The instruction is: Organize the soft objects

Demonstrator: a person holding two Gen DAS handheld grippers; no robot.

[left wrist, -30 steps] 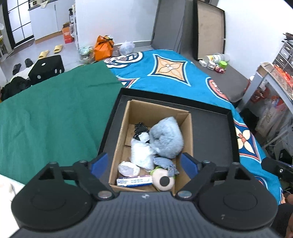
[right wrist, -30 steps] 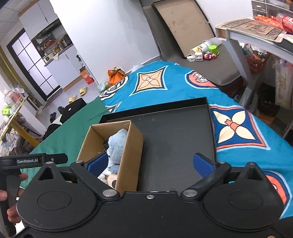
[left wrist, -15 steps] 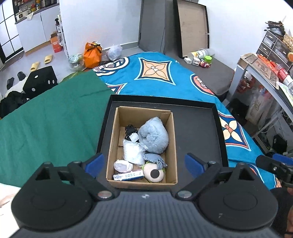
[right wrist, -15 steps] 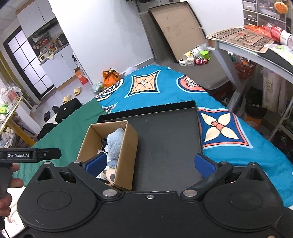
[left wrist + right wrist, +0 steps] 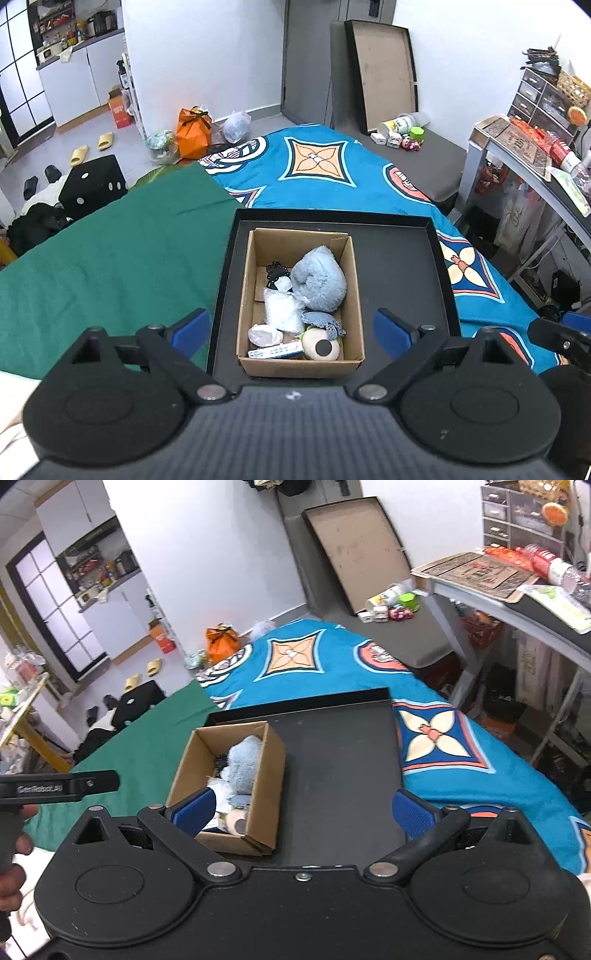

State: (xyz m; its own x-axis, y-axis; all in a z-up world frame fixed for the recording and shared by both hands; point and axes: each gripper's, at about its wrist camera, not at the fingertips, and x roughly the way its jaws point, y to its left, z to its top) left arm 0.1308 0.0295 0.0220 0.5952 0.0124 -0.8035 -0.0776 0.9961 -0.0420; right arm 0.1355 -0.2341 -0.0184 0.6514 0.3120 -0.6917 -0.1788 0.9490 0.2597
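so, your left gripper (image 5: 291,328) jaws wide, holding nothing, above cardboard box (image 5: 255,365). right gripper (image 5: 303,808) wide too, empty, over bare black tray (image 5: 340,768). soft things all in box: blue-grey plush (image 5: 319,282), white pouch (image 5: 282,314), round cream toy (image 5: 321,347). sorting not begun, judging by bare tray. readable writing: "GenRobot.AI" on left handle (image 5: 59,784).

Bed (image 5: 332,177) with blue patterned cover; green cloth (image 5: 110,251) over its left part; black tray (image 5: 399,266) on top, overlapping both, cardboard box (image 5: 295,363) inside tray.
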